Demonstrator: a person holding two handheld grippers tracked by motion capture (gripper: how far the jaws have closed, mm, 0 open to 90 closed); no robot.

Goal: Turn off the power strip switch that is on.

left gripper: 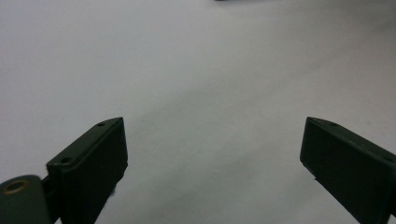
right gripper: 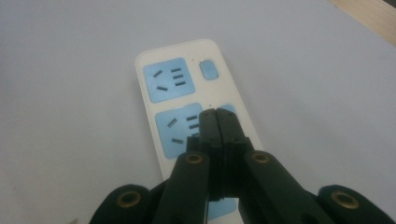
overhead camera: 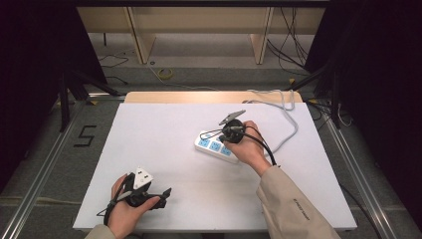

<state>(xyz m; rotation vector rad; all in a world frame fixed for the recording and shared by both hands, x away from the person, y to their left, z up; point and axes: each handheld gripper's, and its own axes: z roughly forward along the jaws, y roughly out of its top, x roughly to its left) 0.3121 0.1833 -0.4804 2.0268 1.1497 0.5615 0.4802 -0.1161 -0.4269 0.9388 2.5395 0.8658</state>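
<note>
right tool (right gripper: 218,122), jaws pressed together, is poised over a power strip (right gripper: 187,100) near the desk's far edge; the switch (right gripper: 209,70) should be pressed squarely. left tool (left gripper: 212,154) is held apart.

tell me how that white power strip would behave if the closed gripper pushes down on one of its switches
The power strip lies flat and long on the table, so it probably won't tip. On the smooth top it might slide; its grey cable looks floppy and offers little restraint.

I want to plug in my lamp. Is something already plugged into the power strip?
No, the blue sockets on the power strip that show are bare, with open slots.
</note>
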